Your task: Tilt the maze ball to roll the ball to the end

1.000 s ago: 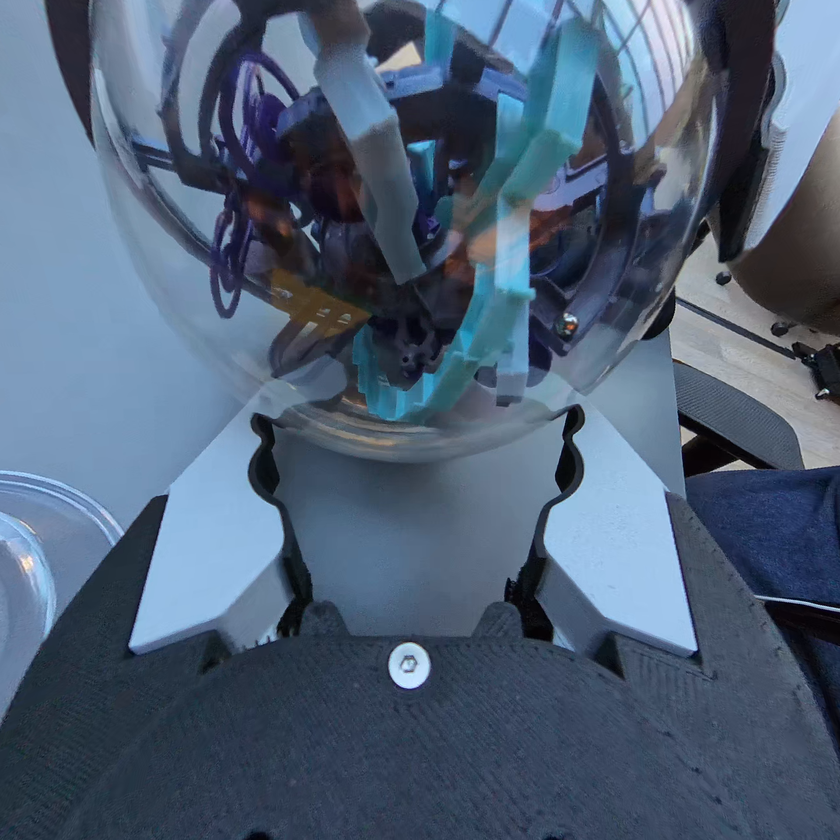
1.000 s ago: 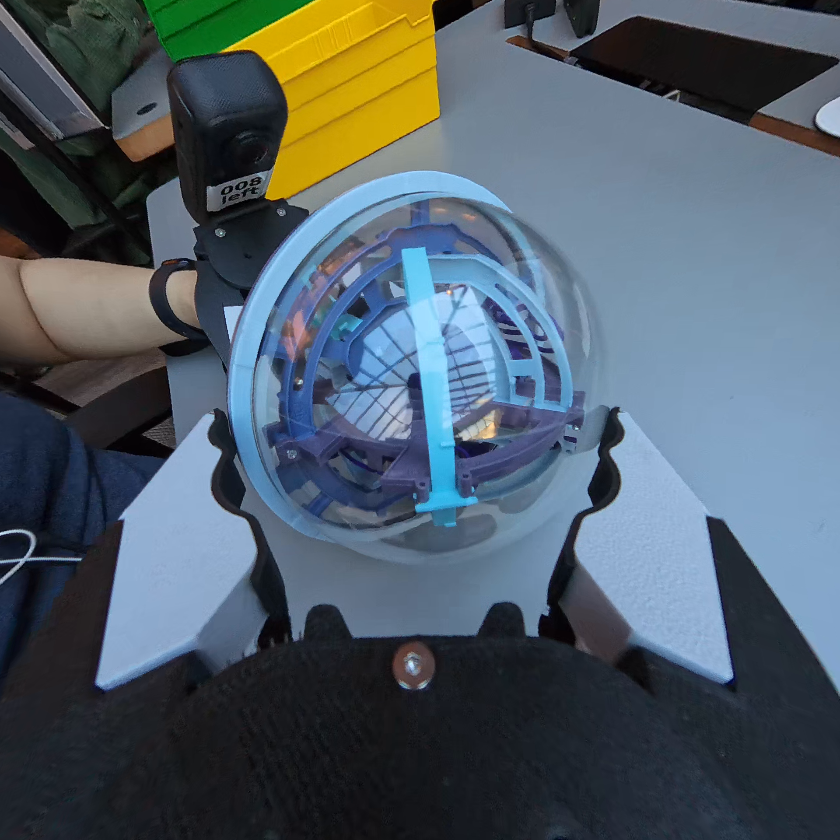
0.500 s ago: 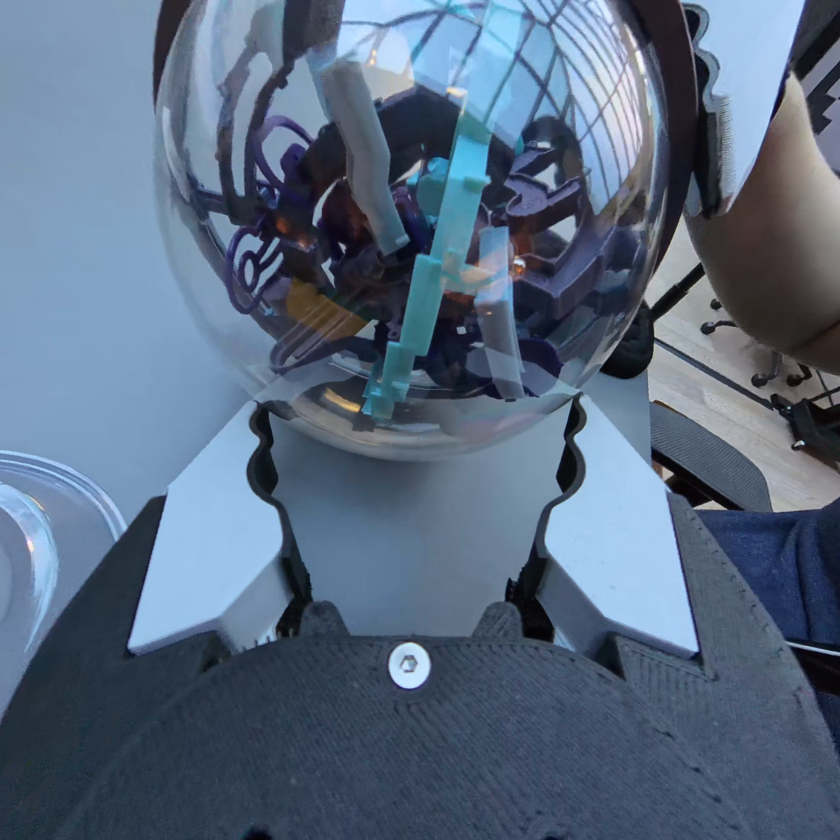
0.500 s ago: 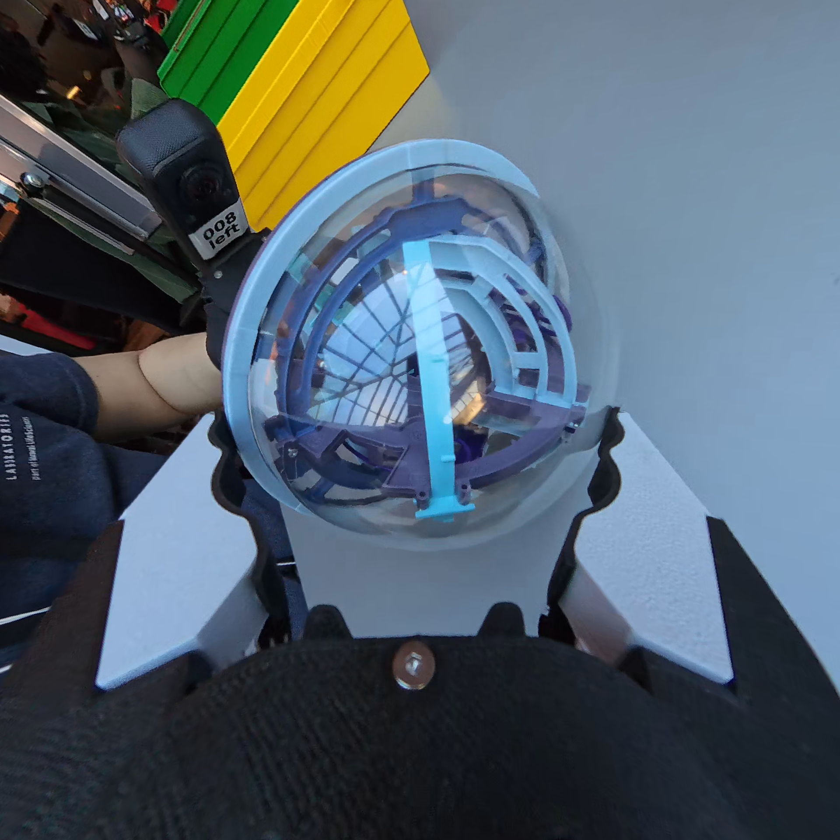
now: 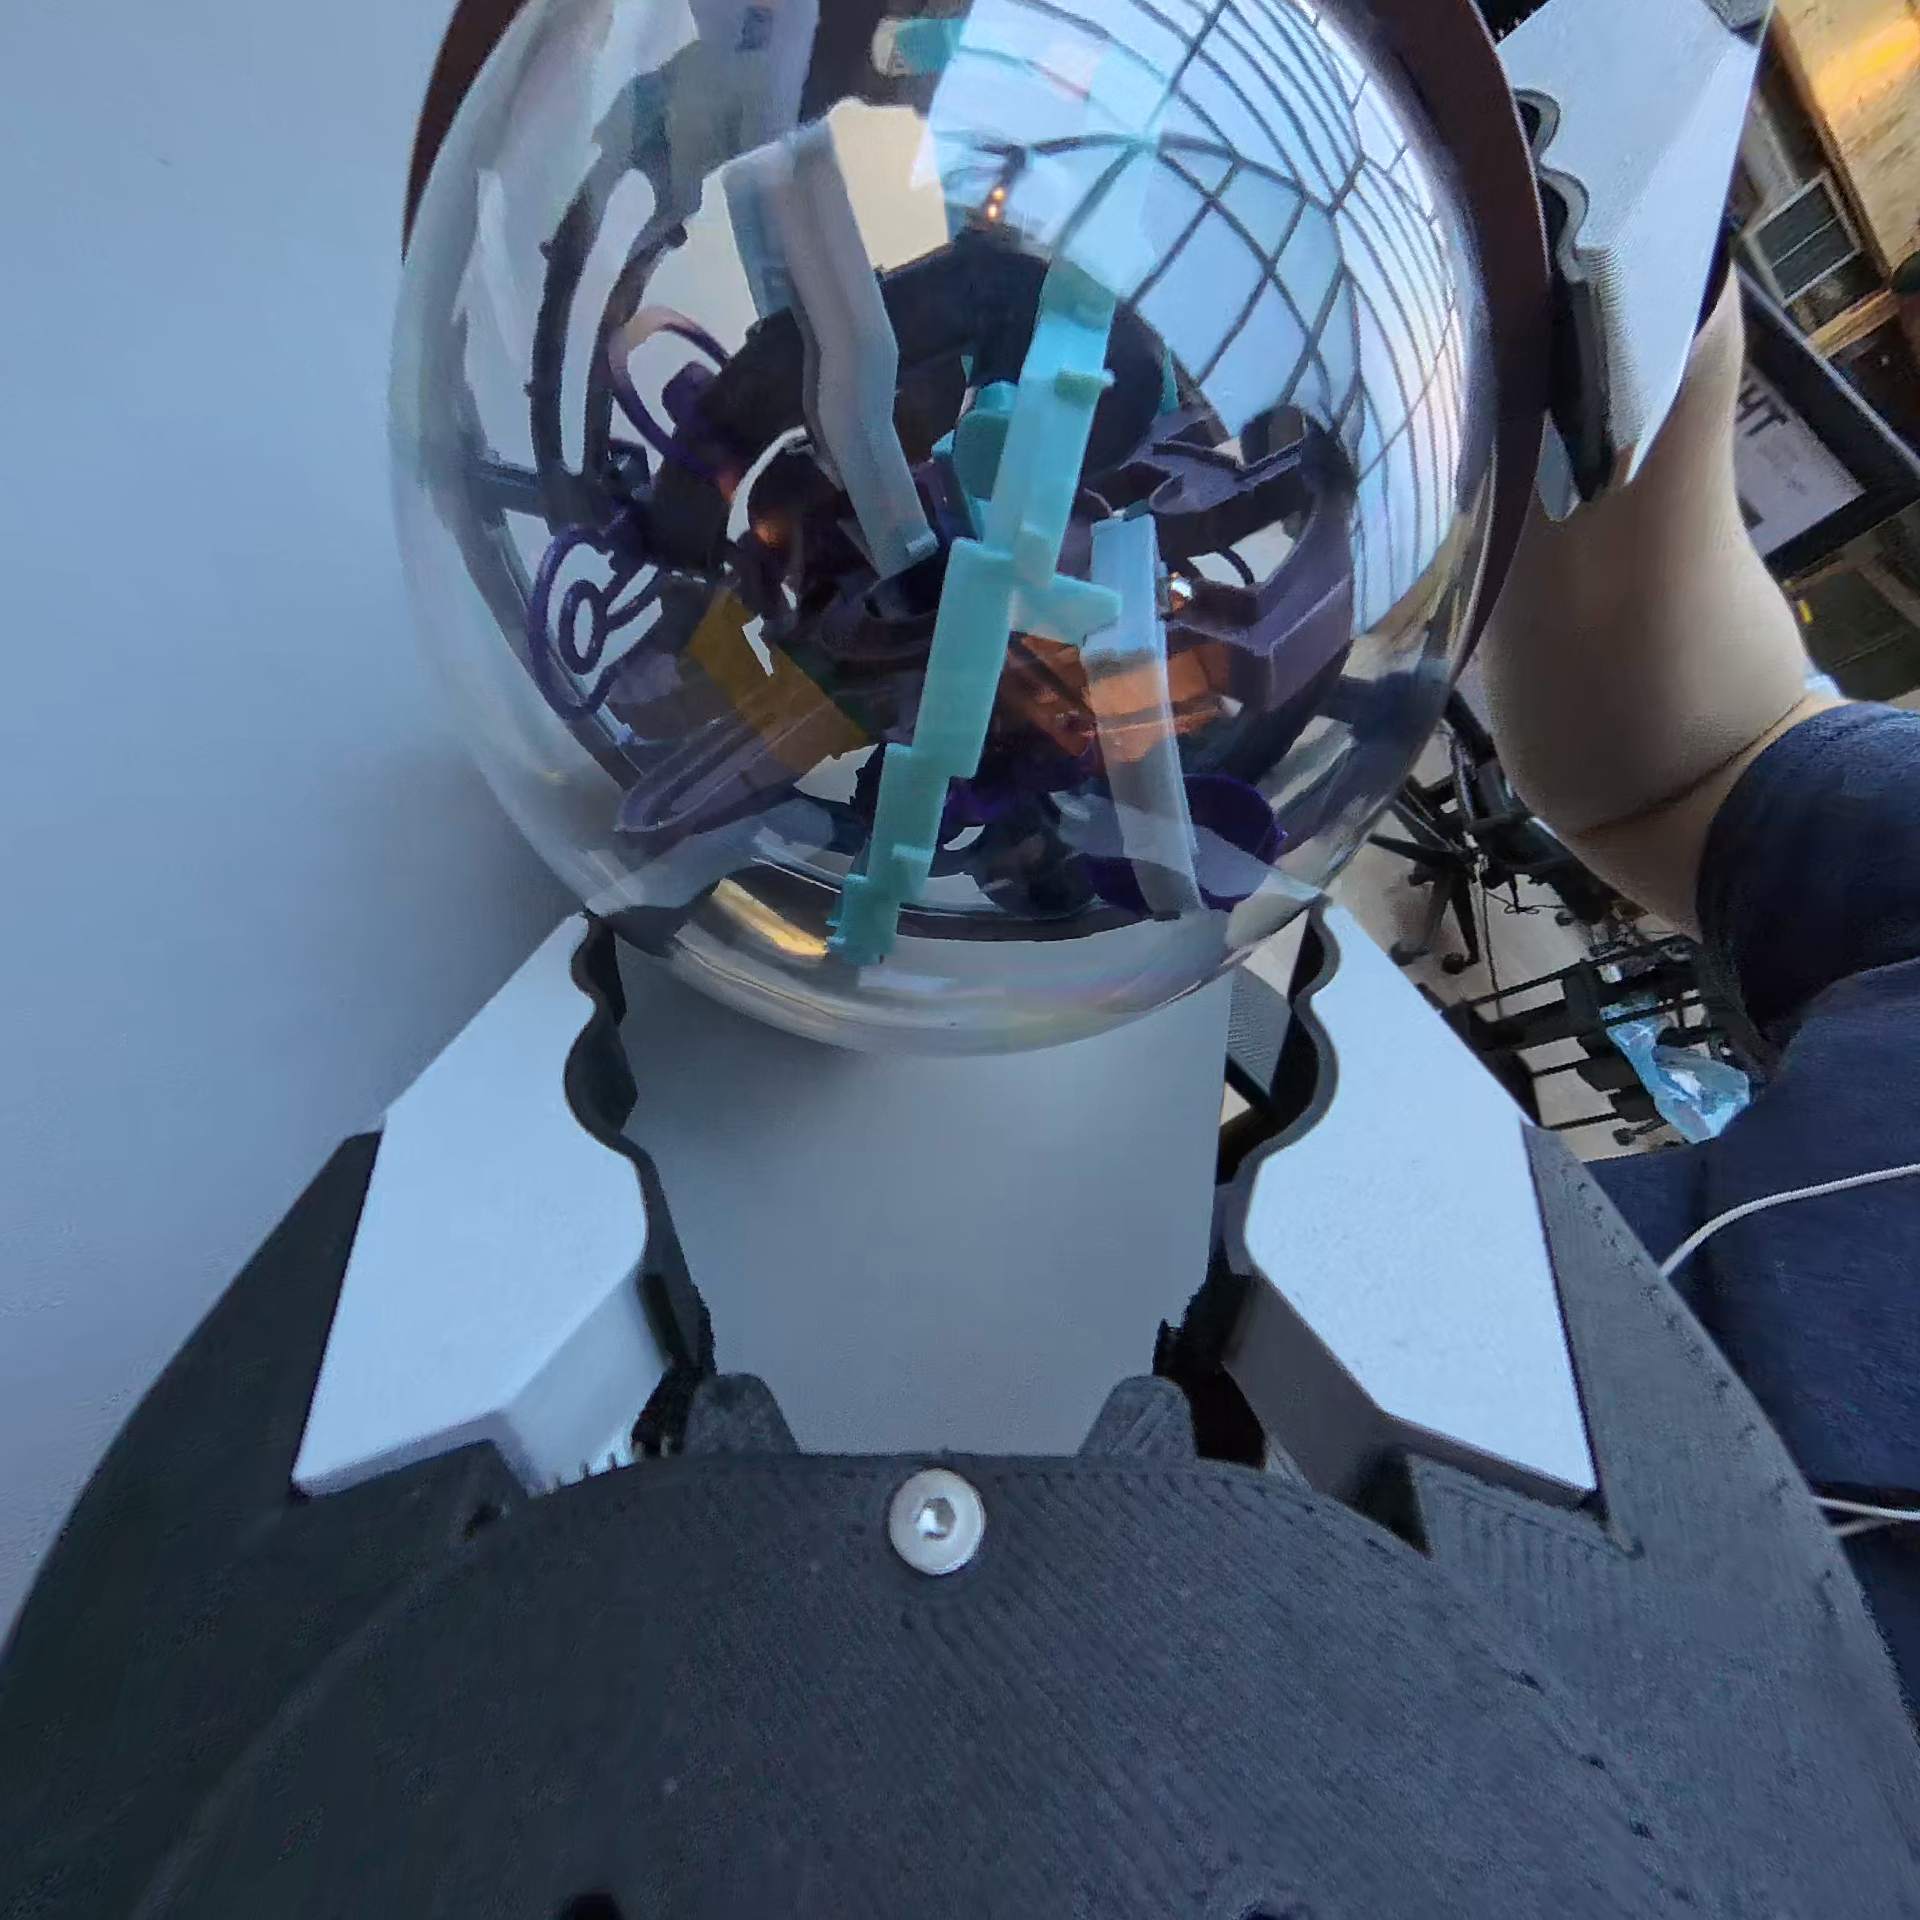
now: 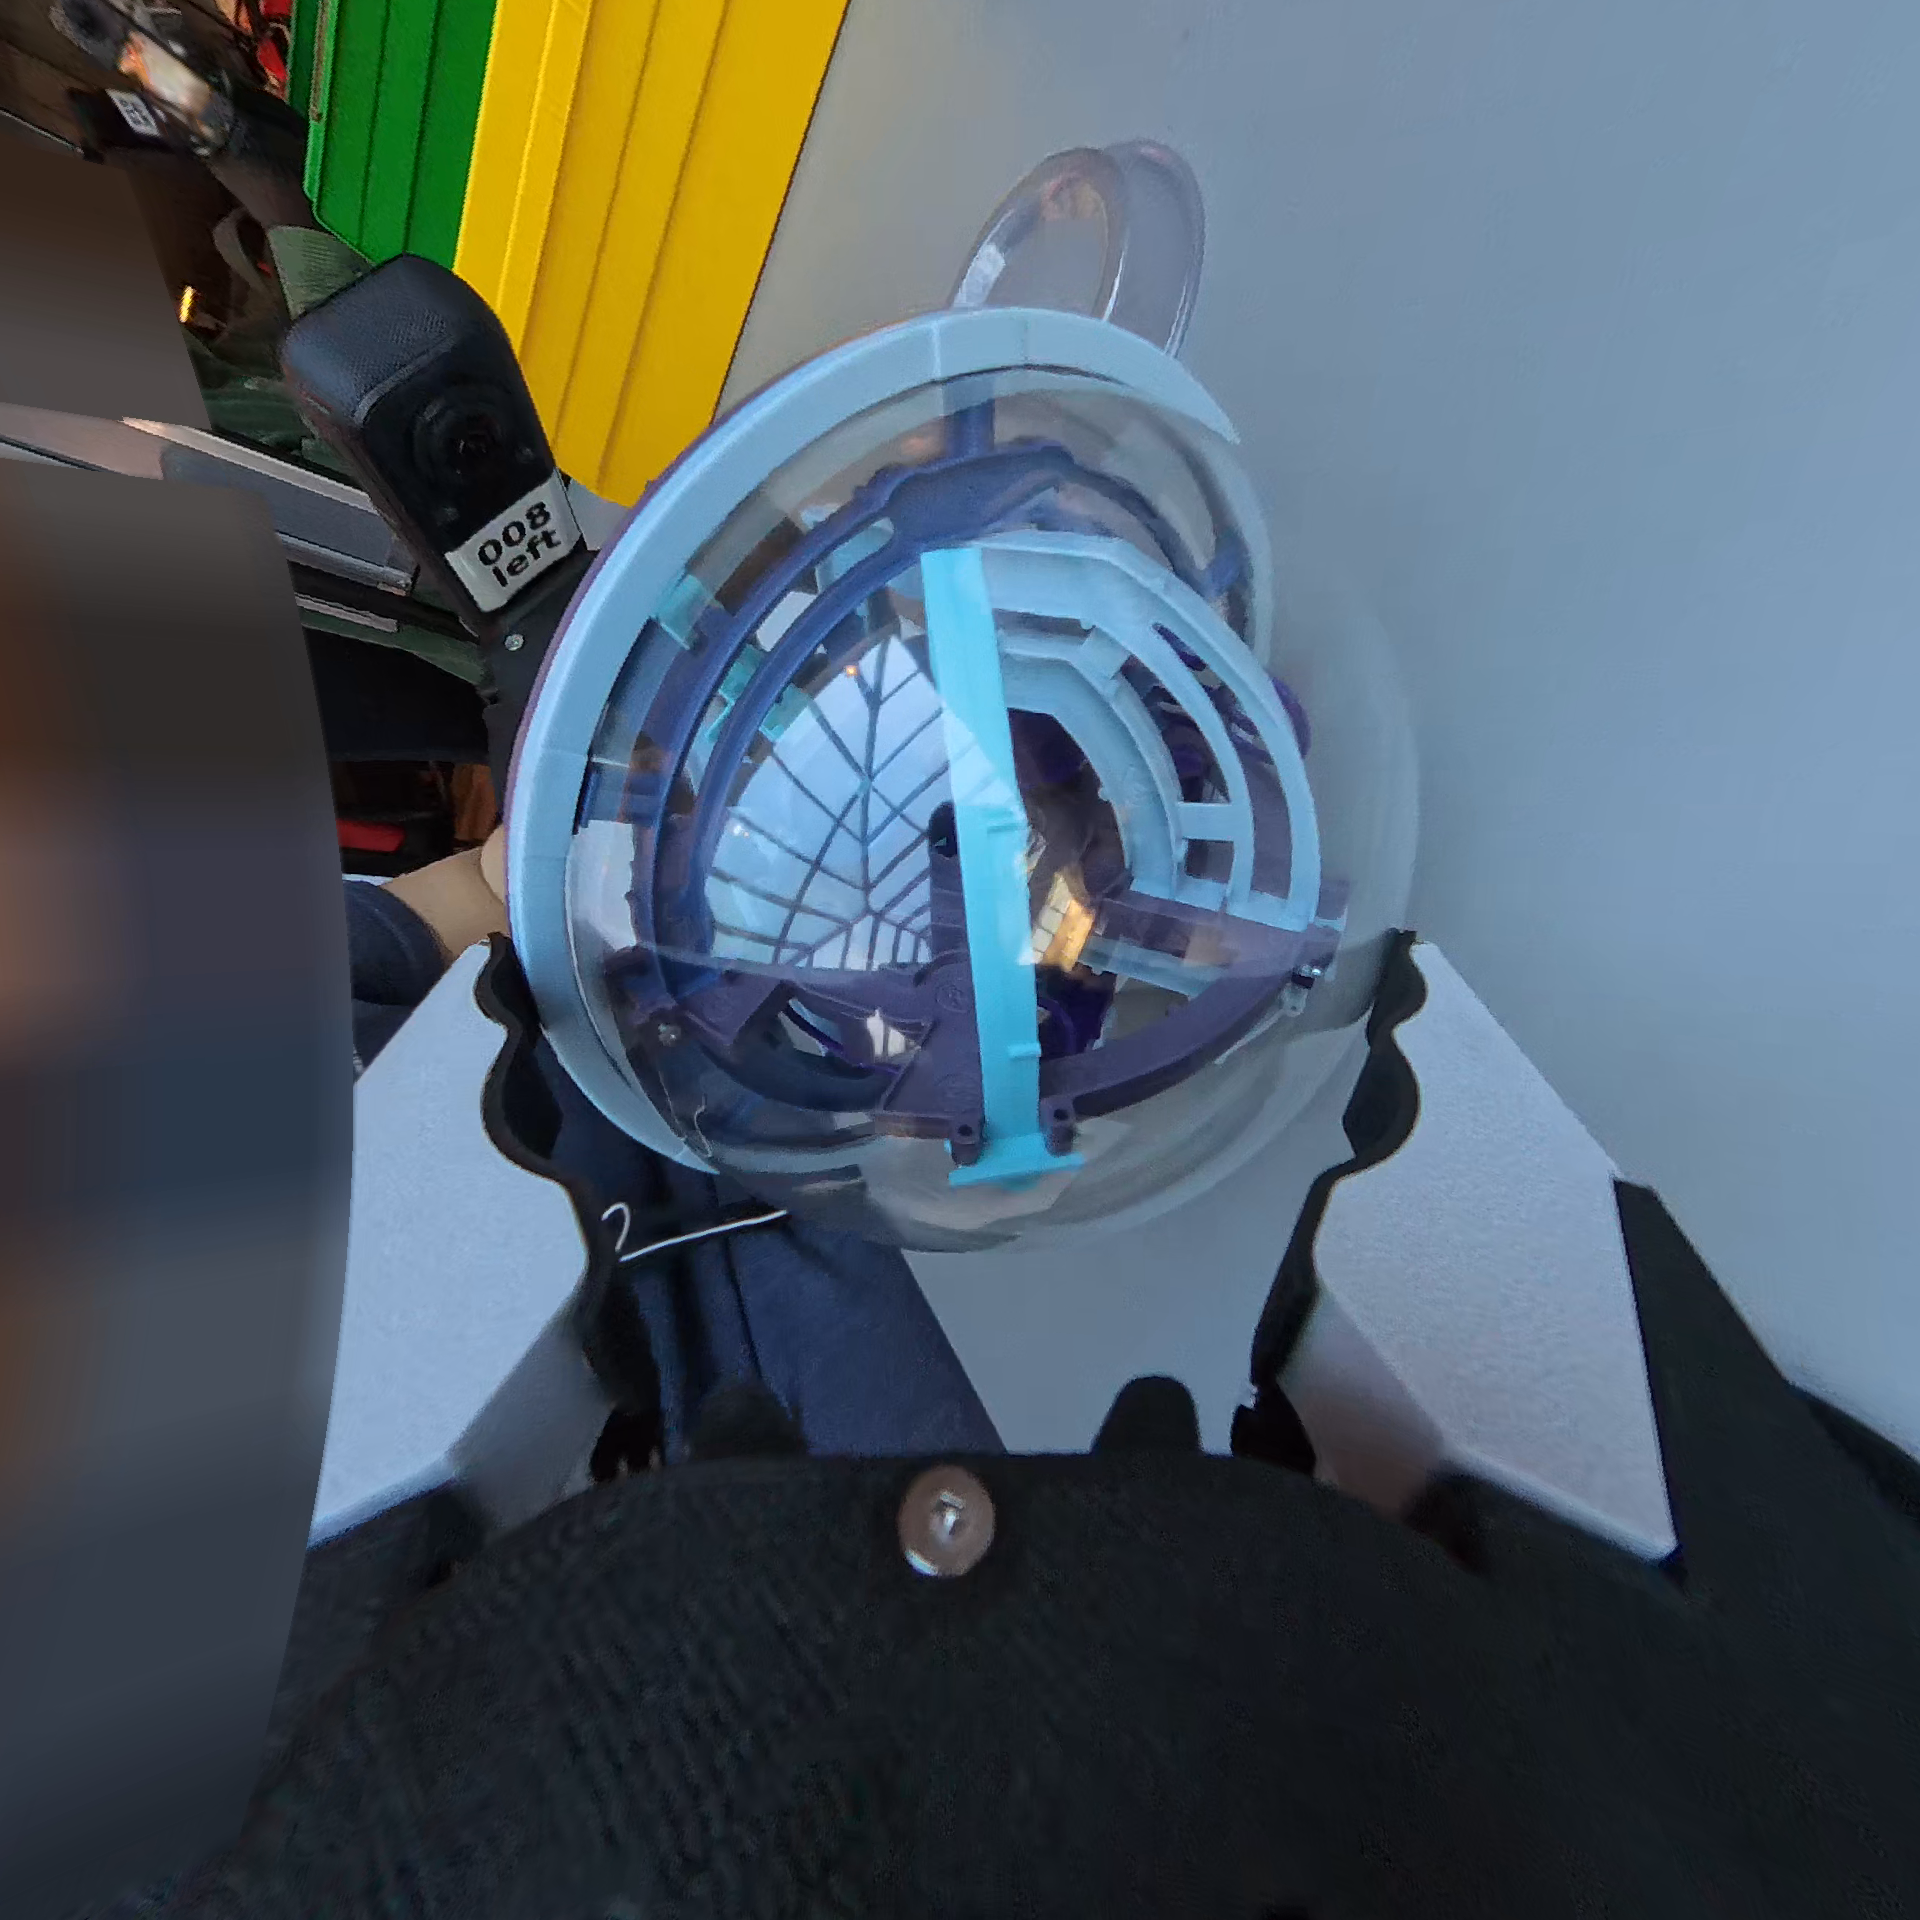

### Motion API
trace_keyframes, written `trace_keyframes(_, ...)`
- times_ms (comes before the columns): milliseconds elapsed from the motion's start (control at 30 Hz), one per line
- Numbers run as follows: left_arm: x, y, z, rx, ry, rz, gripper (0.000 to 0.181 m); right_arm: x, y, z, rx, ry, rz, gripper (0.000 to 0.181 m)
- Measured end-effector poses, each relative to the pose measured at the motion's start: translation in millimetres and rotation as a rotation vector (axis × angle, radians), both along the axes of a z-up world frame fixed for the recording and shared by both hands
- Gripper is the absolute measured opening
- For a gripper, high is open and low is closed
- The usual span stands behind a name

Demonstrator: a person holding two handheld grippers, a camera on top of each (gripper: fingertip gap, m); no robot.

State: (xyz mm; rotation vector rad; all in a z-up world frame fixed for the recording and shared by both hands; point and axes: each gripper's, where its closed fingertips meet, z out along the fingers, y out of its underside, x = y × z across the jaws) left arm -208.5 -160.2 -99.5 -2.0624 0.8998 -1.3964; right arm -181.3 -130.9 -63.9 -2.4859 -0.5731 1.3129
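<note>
The maze ball (image 5: pixel 935 520) is a clear sphere with teal, pale blue and purple tracks inside. It is held in the air between both grippers, which press on it from opposite sides. My left gripper (image 5: pixel 956 935) has its fingertips set wide against the sphere's near cap. My right gripper (image 6: pixel 945 966) clasps the opposite cap of the maze ball (image 6: pixel 966 831), whose pale blue rim faces left. The left gripper's camera (image 6: pixel 447 447) shows behind the sphere. A right gripper finger (image 5: pixel 1621 156) shows at the top right. I cannot pick out the small ball for certain.
The grey table (image 6: pixel 1558 416) appears tilted steeply behind the sphere. A clear round dish (image 6: pixel 1091 229) lies on it beyond the ball. Yellow (image 6: pixel 623 208) and green (image 6: pixel 384 104) bins stand at the table's far side. A person's arm (image 5: pixel 1621 675) is on the right.
Both grippers have rolled together and turned the maze ball, so its inner tracks stand at a new angle. The clear dish left the left wrist view and came into the right wrist view.
</note>
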Motion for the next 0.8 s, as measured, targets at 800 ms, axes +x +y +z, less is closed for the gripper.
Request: trace_keyframes(800, 14, 8, -3, -0.201, -0.13, 0.08, 0.121, -4, 28, 2, 0.194, -0.098, 0.135, 0.158)
